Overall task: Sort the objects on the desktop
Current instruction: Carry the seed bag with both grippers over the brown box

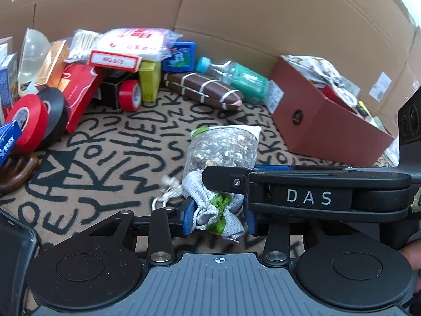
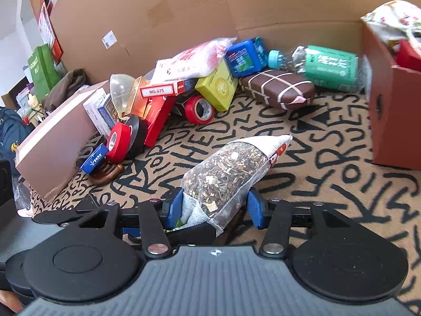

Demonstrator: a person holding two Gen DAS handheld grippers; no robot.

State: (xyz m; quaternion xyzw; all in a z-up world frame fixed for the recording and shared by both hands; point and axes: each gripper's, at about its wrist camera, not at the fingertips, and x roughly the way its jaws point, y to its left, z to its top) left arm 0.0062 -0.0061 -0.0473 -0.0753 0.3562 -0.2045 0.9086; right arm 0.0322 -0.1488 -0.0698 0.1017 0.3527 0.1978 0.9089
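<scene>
A mesh drawstring sachet (image 1: 223,150) of dried herbs lies on the patterned mat (image 1: 110,158). My left gripper (image 1: 219,217) is shut on the sachet's gathered white and green neck end. My right gripper (image 2: 214,208) has its blue pads on either side of the sachet's body (image 2: 226,173) and grips it. The right gripper's black finger crosses the left wrist view just above the neck. The red open box (image 1: 323,121) stands to the right, also in the right wrist view (image 2: 392,121).
A pile sits at the back left: red tape rolls (image 1: 25,121), black tape (image 1: 54,110), red and yellow boxes (image 1: 150,80), a blue case (image 1: 180,56), a brown banded pouch (image 1: 205,89), a green-label bottle (image 1: 236,79). Cardboard walls (image 1: 236,13) surround the mat.
</scene>
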